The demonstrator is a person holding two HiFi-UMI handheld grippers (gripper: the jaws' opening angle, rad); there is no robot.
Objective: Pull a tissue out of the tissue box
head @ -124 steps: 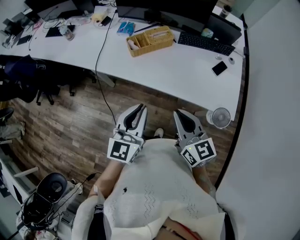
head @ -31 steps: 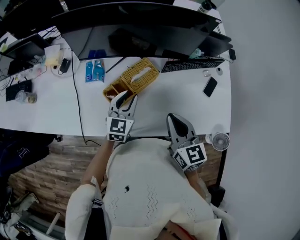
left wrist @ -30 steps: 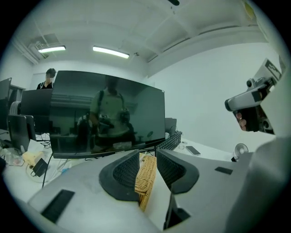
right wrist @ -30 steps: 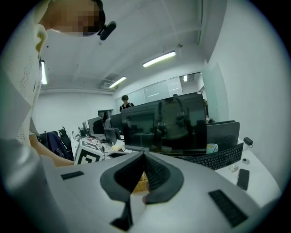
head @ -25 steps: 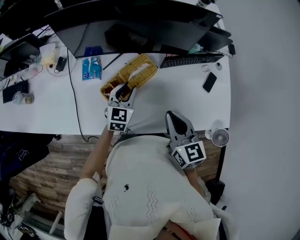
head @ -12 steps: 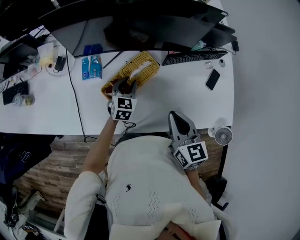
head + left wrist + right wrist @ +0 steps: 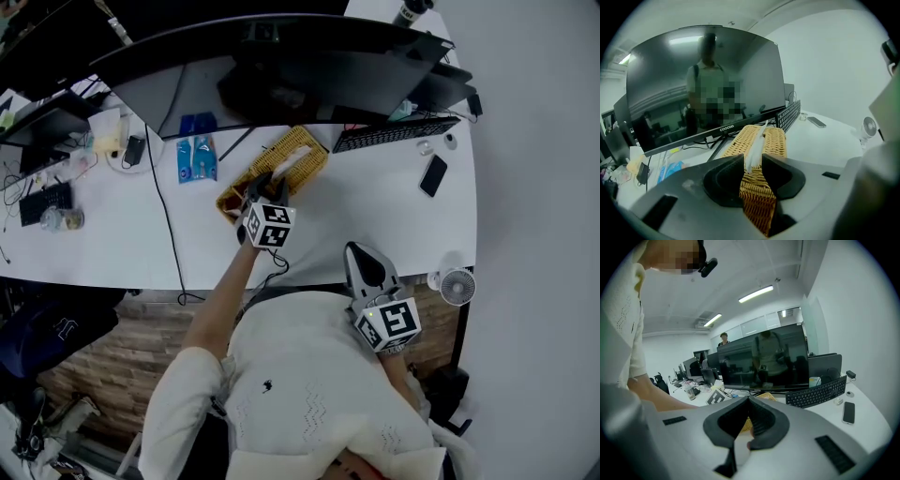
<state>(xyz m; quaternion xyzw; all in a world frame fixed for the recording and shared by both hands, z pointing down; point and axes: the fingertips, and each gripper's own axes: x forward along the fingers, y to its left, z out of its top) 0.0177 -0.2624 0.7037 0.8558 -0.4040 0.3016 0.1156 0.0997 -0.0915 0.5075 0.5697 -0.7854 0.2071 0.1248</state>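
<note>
1. Clothing [image 7: 309, 394] of a pale knit is seen nearest the camera, worn by the person who holds both tools.
2. The right gripper [image 7: 364, 262] is held close to the body, at the near edge of the white desk [image 7: 375, 206]. In the right gripper view its jaws are seen with their tips brought together, and nothing is clasped between them.
3. A small fan [image 7: 457, 286] is seen past the desk's near right corner, not far from the right gripper.
4. The left gripper [image 7: 264, 183] is held out on a bare arm [image 7: 220, 300] over the near end of the tissue box [image 7: 278, 169], a woven wicker case that is laid aslant on the desk just in front of the monitor.
5. In the left gripper view the jaws of that gripper [image 7: 753, 161] are seen a little apart, with only a narrow gap left between the tips. A white tissue [image 7: 757, 143], raised from the slot in the top of the box, is lined up with that gap. Whether it is touched by either jaw cannot be told.
6. Two blue packets [image 7: 195, 159] are laid on the desk to the left of the box, and a dark phone [image 7: 433, 175] well apart on the right. A black keyboard [image 7: 394, 136] is set beyond the phone.
7. A wide, dark monitor [image 7: 281, 66] is stood farthest back, above the box and the keyboard.
</note>
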